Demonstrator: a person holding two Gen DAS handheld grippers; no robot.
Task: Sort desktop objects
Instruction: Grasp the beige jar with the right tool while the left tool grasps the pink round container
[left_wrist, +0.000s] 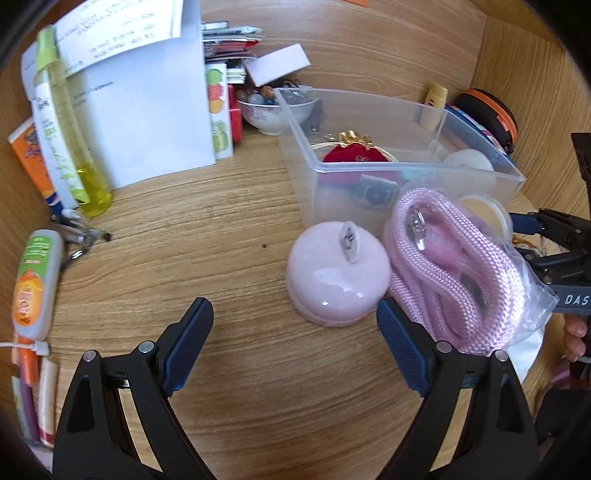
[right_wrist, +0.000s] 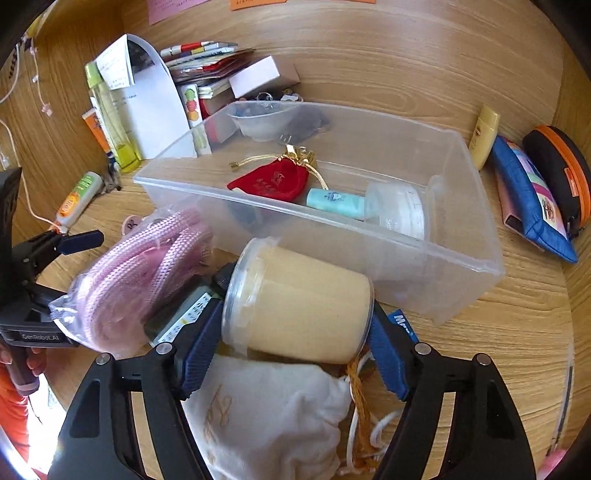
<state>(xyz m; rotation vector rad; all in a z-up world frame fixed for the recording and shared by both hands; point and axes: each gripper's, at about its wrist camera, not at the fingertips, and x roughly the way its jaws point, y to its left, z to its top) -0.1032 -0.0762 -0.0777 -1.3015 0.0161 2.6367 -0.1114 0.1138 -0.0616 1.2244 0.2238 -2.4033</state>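
Right tongs (right_wrist: 291, 339) clasp the jar (right_wrist: 299, 302) lying sideways; left tongs (left_wrist: 295, 332) wide, empty

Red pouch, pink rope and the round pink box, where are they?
red pouch (right_wrist: 271, 182), right wrist view, middle of its cloth.
pink rope (left_wrist: 448, 275), left wrist view, coils inside its clear bag.
round pink box (left_wrist: 338, 275), left wrist view, its lid.

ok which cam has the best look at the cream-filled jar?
Right wrist. The cream-filled jar lies on its side dead centre between the right gripper fingers, with its whole body and clear lid end visible. The left wrist view catches only its round end, peeking out behind the bagged pink rope.
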